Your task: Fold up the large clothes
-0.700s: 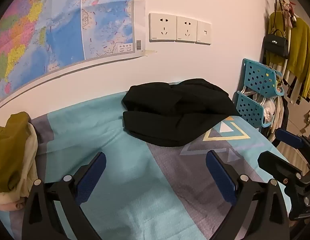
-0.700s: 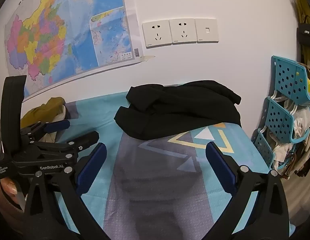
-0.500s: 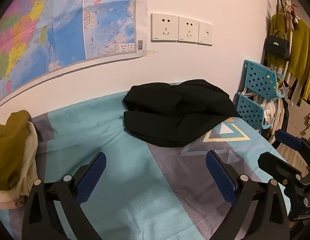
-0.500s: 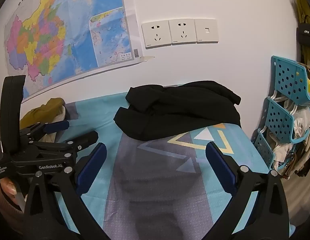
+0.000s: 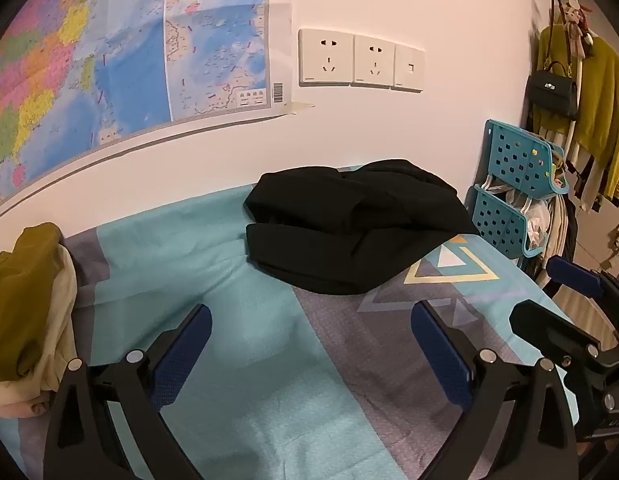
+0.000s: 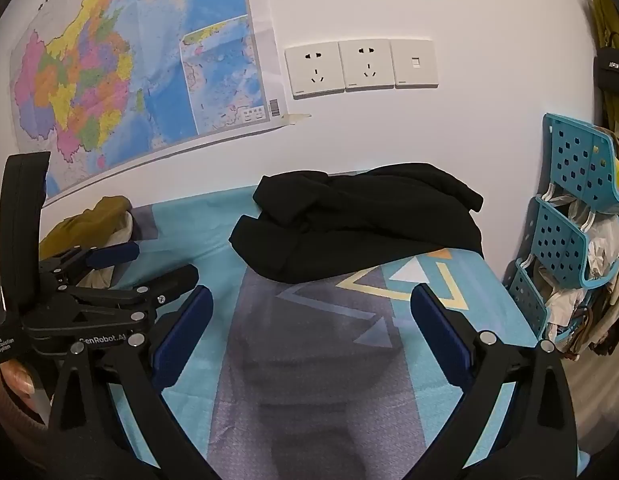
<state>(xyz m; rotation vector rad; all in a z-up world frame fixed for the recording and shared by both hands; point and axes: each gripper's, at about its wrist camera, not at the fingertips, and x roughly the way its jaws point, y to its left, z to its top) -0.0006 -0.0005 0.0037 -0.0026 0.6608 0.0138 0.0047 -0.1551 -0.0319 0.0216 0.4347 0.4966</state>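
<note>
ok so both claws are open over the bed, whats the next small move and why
Probably bring both claws forward to the near edge of the black garment. It lies crumpled in a heap at the far side of the bed by the wall, and the left claw and right claw stand open with nothing between them, short of it. It likely needs spreading flat before any fold.

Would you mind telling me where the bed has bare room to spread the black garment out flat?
The widest free patch is the near bedspread, between the black garment by the wall and both open grippers, left gripper and right gripper. The far-left end is crowded by an olive and cream clothes pile; blue baskets border the right edge.
</note>
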